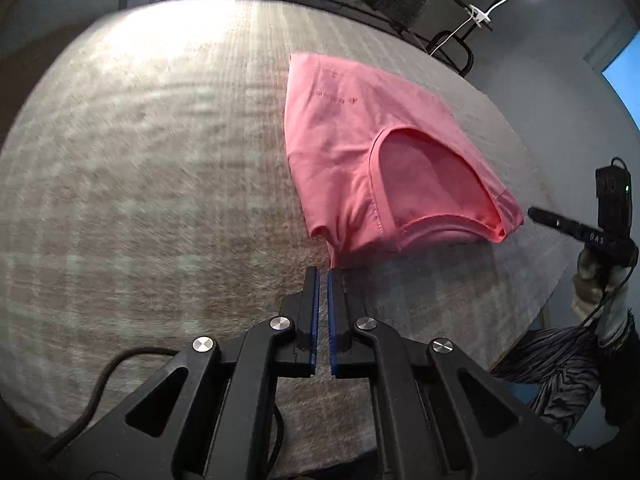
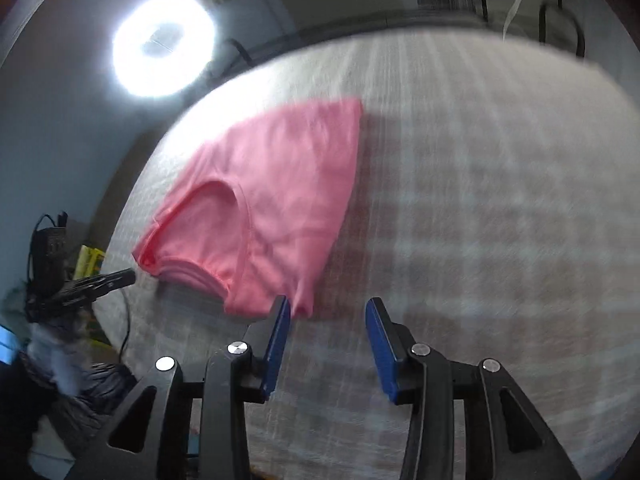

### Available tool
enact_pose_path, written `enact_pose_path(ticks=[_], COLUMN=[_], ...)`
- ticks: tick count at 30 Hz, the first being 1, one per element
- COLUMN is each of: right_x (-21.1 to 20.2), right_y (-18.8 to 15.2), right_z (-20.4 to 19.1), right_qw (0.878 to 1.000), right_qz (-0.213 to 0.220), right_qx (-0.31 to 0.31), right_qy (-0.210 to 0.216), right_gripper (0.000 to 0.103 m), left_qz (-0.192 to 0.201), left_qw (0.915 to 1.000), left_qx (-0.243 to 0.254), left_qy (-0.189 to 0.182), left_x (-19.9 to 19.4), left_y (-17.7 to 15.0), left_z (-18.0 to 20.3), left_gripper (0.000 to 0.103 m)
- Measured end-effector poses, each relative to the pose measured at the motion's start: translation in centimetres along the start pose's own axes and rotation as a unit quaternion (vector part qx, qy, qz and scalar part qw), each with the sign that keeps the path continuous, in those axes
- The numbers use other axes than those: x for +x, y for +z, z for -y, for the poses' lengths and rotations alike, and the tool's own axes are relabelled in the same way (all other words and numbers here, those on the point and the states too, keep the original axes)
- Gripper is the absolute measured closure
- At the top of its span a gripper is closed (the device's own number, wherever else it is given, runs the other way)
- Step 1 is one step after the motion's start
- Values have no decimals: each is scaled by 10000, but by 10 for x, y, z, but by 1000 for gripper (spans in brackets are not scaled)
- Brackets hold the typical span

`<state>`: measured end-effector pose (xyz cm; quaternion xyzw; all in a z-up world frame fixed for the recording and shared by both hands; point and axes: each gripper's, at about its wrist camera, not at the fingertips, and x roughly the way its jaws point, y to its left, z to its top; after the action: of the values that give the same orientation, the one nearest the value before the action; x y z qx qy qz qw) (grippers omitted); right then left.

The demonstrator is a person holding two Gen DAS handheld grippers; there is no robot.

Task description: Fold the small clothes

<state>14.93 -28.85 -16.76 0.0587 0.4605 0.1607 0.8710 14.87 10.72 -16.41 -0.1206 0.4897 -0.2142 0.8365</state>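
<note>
A folded pink garment lies flat on the checked tablecloth, its neck opening toward the near side. My left gripper is shut and empty, its tips just short of the garment's near corner. In the right wrist view the same garment lies left of centre. My right gripper is open and empty, its left finger just in front of the garment's near corner. Each gripper shows in the other's view, right gripper, left gripper, off the table's edge.
The round table's edge runs close by on the right of the left wrist view. A ring light glares beyond the table. A dark cable trails over the cloth by my left gripper. A black chair frame stands behind.
</note>
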Motion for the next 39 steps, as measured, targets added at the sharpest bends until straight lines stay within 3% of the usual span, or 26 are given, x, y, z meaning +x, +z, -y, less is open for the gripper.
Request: enact_pose_path(ticks=[6, 12, 13, 15, 16, 17, 21, 25, 27, 29, 30, 32, 33, 35, 39], right_x=[-20, -1, 6, 19, 26, 32, 65, 92, 106, 117, 123, 133, 134, 134, 116], right_y=[36, 92, 101, 119, 126, 132, 155, 163, 164, 163, 163, 161, 160, 161, 162], right_z=[-15, -36, -36, -26, -20, -14, 25, 50, 59, 64, 65, 64, 61, 60, 51], right_qw=[9965, 9893, 9892, 9900, 9912, 9927, 9975, 9974, 9965, 9952, 9941, 9924, 9925, 9920, 9947], right_qz=[626, 866, 848, 858, 838, 794, 612, 443, 348, 265, 197, 67, 76, 66, 408], right_qx=[-546, -1157, -1180, -1092, -1000, -894, -260, 150, 293, 399, 456, 482, 446, 436, 262], right_qy=[-118, -192, -178, -241, -219, -162, 227, 555, 697, 851, 960, 1127, 1138, 1179, 910], right_gripper=[62, 62, 56, 49, 49, 49, 49, 49, 51, 57, 60, 71, 73, 101, 102], left_qz=[594, 669, 633, 596, 574, 610, 544, 415, 420, 409, 423, 454, 474, 655, 1132], left_qw=[9961, 9947, 9950, 9963, 9973, 9977, 9975, 9944, 9927, 9905, 9900, 9905, 9912, 9929, 9927], left_qx=[578, 730, 711, 566, 415, 247, -361, -755, -840, -938, -955, -918, -864, -750, -418], left_qy=[312, 294, 302, 248, 196, 146, -259, -611, -753, -917, -947, -919, -888, -655, -18], left_x=[-17, 28, 40, 54, 62, 69, 101, 127, 134, 139, 139, 139, 138, 129, 112], left_y=[41, 107, 121, 140, 151, 161, 186, 196, 200, 201, 199, 199, 198, 195, 191], left_z=[17, 23, 22, 12, 4, -3, -35, -55, -58, -61, -61, -59, -57, -50, -37], left_gripper=[102, 102, 101, 84, 62, 54, 54, 54, 62, 80, 83, 97, 98, 103, 103])
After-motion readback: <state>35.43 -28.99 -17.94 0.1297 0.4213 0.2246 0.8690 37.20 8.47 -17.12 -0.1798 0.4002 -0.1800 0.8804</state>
